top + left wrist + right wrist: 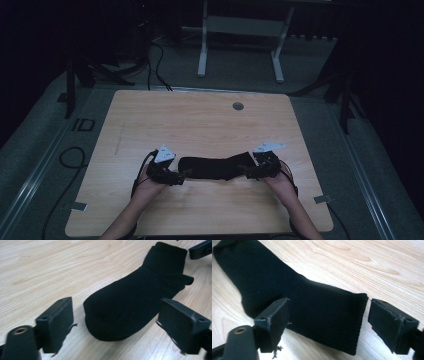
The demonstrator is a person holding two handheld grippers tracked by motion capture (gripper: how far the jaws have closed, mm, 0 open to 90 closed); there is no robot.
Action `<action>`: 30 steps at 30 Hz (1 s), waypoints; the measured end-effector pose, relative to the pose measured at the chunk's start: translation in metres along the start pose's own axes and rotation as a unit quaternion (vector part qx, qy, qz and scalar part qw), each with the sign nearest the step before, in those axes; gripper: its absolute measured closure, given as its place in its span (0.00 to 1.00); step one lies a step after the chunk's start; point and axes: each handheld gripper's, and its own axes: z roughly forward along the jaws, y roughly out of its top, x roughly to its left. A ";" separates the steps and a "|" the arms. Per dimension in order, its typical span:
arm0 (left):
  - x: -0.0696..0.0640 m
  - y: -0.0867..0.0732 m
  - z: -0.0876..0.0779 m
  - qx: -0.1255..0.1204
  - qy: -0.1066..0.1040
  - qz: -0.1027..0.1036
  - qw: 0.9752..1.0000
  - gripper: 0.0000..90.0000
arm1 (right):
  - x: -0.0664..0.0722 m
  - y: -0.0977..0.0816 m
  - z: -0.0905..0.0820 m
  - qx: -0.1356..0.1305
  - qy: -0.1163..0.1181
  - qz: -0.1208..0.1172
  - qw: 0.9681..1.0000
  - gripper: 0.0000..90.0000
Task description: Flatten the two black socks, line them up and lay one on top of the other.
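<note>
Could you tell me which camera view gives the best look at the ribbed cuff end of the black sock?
The right gripper view: the sock's cuff lies close, ribbing visible. The left gripper view shows the cuff far off behind the toe. The high view shows the whole sock small and dark.

A sock (216,167) lies flat on the table (200,125), toward its near edge. The left claw (182,176) sits at the sock's left end, the right claw (245,171) at its right end, jaws straddling it.
</note>
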 end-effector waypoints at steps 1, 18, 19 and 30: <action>0.000 -0.001 0.000 -0.001 0.004 0.000 1.000 0.09 | 0.000 -0.001 -0.001 -0.002 0.002 -0.003 1.000 0.16; 0.009 -0.028 -0.027 -0.012 0.036 0.004 0.999 0.06 | -0.016 -0.028 -0.021 -0.032 -0.020 0.011 0.999 0.13; 0.010 -0.030 -0.030 -0.013 0.036 0.002 0.999 0.06 | -0.018 -0.031 -0.023 -0.032 -0.022 0.012 0.999 0.13; 0.020 -0.047 -0.052 -0.022 0.049 -0.018 0.998 0.06 | -0.035 -0.063 -0.040 -0.025 -0.040 0.037 0.998 0.13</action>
